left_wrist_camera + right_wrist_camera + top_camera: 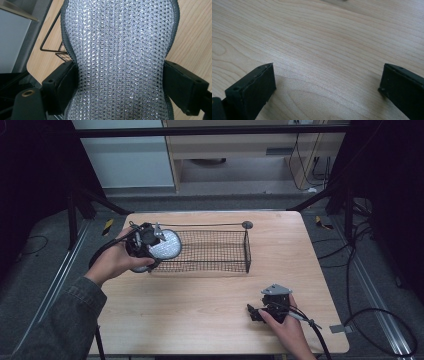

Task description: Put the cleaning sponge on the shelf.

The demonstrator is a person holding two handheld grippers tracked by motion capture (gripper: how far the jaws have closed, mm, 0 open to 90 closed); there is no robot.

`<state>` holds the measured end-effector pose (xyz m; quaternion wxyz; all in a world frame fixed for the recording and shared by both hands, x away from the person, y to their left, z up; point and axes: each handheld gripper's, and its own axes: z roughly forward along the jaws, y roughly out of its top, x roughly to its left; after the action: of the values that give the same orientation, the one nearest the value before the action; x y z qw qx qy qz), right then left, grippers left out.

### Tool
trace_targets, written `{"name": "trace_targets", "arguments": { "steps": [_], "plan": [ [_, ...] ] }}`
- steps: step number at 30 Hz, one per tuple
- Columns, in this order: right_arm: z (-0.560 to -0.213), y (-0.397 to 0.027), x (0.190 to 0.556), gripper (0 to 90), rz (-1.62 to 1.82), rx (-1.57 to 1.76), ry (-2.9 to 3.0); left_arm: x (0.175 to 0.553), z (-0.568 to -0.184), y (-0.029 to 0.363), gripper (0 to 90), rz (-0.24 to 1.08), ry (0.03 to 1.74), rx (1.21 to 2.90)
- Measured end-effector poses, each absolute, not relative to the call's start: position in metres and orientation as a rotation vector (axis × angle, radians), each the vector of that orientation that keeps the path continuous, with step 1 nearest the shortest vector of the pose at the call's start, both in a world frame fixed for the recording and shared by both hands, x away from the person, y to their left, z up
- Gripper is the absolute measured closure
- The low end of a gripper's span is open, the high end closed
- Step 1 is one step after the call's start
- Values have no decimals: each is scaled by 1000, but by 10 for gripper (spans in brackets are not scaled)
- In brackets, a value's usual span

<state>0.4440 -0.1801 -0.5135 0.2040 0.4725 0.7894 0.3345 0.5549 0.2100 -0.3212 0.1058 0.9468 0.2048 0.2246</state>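
A wooden desk [215, 305] carries a black wire mesh basket [210, 251]. At the basket's left end, the left hand-held gripper [150, 247] is clamped on a round silvery scouring pad [167, 244], lifted just above the basket's rim; its pads [68, 82] pinch the pad's sparkly woven middle inward. The right hand-held gripper [257, 312] rests near the desk's front right edge, its jaws spread wide with nothing between them. No readable writing or labels appear.

Wire mesh basket [210, 251] sits across far half of table [200, 315] — its walls and thin handle [200, 225] block low passes. Near half bare wood — open room.
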Motion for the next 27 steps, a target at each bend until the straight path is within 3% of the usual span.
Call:
{"name": "trace_targets", "arguments": {
  "steps": [27],
  "plan": [
    [-513,-179,444,4,936,1323,2201,590,-324,197,147,709,559,2806]
  ]
}}
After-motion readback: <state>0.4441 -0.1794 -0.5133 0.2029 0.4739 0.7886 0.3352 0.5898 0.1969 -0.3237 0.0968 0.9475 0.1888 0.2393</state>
